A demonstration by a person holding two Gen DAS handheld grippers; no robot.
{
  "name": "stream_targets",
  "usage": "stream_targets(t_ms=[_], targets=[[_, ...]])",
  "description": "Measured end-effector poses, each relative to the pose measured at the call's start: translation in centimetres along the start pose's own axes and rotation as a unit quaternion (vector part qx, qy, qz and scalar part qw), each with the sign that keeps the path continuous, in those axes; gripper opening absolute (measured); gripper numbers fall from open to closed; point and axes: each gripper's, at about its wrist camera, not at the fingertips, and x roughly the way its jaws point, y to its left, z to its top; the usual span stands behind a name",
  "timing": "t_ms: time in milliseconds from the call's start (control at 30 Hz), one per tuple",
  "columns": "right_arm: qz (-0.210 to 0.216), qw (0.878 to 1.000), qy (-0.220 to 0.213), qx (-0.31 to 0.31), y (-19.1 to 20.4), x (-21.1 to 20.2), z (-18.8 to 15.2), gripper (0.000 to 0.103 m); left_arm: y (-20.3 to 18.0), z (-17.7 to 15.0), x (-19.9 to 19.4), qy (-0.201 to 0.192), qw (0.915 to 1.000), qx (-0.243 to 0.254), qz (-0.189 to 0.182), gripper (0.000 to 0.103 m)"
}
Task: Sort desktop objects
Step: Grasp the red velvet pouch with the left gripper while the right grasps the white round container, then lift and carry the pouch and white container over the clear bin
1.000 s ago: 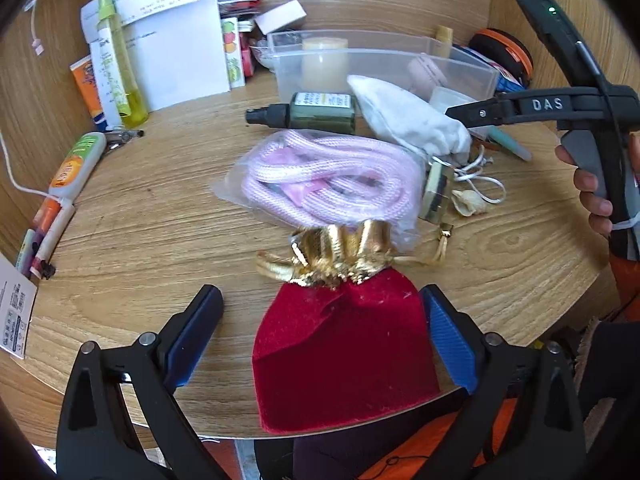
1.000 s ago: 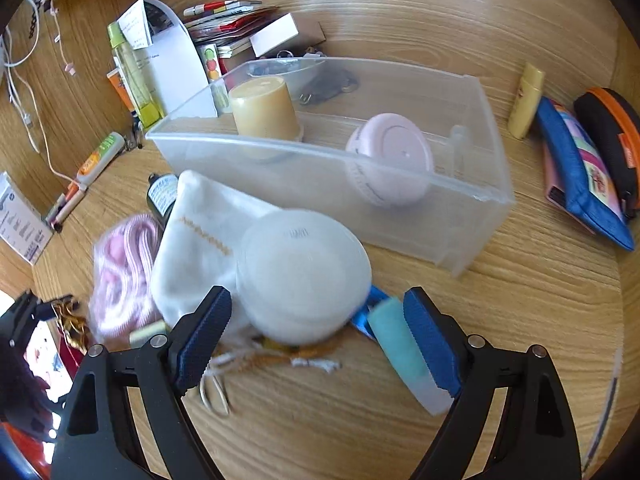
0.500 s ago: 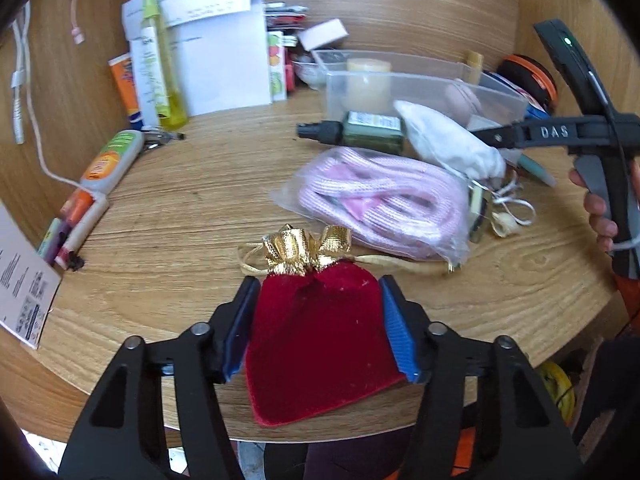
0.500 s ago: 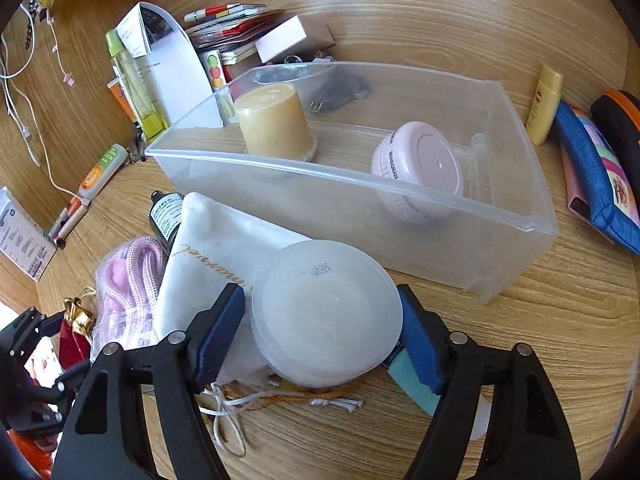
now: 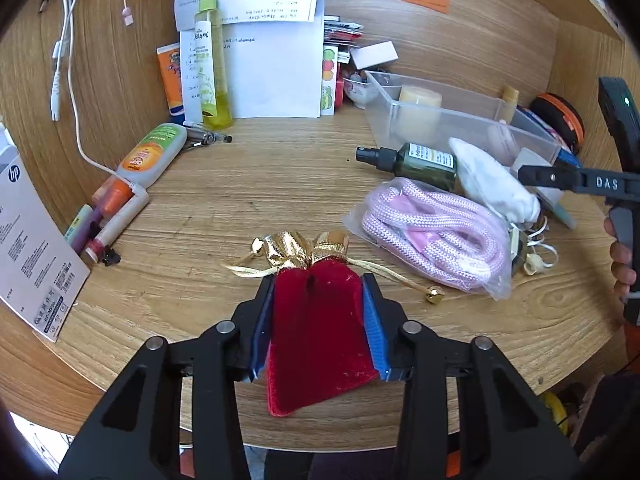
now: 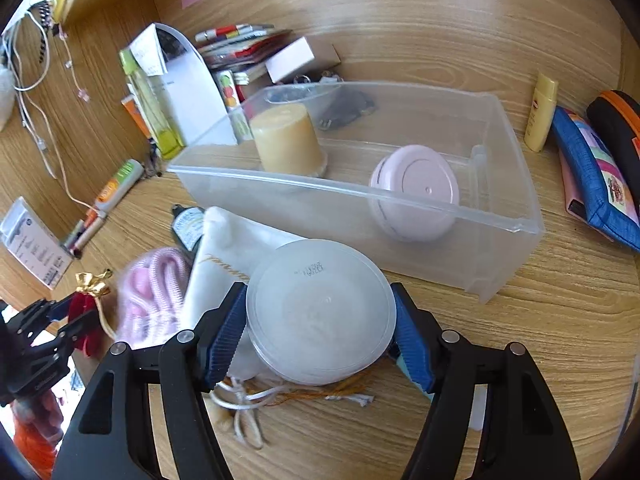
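A red velvet pouch [image 5: 320,332] with a gold top sits pinched between the blue pads of my left gripper [image 5: 319,284] at the desk's front edge; the jaws are still closing on it. In the right wrist view a round translucent plastic tub [image 6: 316,320] lies partly on a white cloth pouch [image 6: 228,256]. My right gripper [image 6: 318,294] is closing on the tub, and both pads touch its rim. Just behind it stands a clear plastic bin [image 6: 500,264] that holds a cream candle [image 6: 288,140] and a pink round case [image 6: 416,196].
A bagged pink rope [image 5: 432,228] and a dark green spray bottle [image 5: 424,160] lie right of the red pouch. Tubes and pens [image 5: 120,208] line the left wall. Papers and a yellow bottle [image 5: 212,68] stand at the back. Zip cases [image 6: 592,176] lie right of the bin.
The left jaws have closed onto the red pouch and drawn it back from the pink rope bag. The right jaws have closed in on the round tub.
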Motion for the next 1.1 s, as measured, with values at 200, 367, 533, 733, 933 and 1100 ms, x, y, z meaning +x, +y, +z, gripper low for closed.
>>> stream_targets(t_ms=[200,367,533,733,933,1100], targets=[[0.000,1.000,-0.018,-0.016,0.5,-2.1,-0.3,0.066,0.2,1.7,-0.9,-0.007,0.9994,-0.014,-0.030,0.040],[0.000,0.999,-0.037,-0.017,0.3,-3.8,-0.2,0.066,-0.9,3.6,-1.0,-0.014,0.9989,-0.006,-0.045,0.040],[0.001,0.999,-0.049,-0.010,0.0,-5.3,-0.4,0.066,-2.2,5.9,-0.8,-0.023,0.9980,0.016,-0.057,0.040],[-0.013,0.998,-0.058,-0.013,-0.5,-6.5,-0.1,0.066,-3.0,9.4,-0.1,-0.030,0.9955,0.022,-0.087,0.040],[-0.025,0.997,-0.072,-0.008,-1.3,-7.5,0.9,0.066,-4.1,12.8,0.3,-0.038,0.9932,0.035,-0.105,0.040],[-0.027,0.996,-0.081,-0.004,-1.9,-7.8,1.6,0.066,-4.9,15.4,0.7,-0.042,0.9908,0.049,-0.119,0.040]])
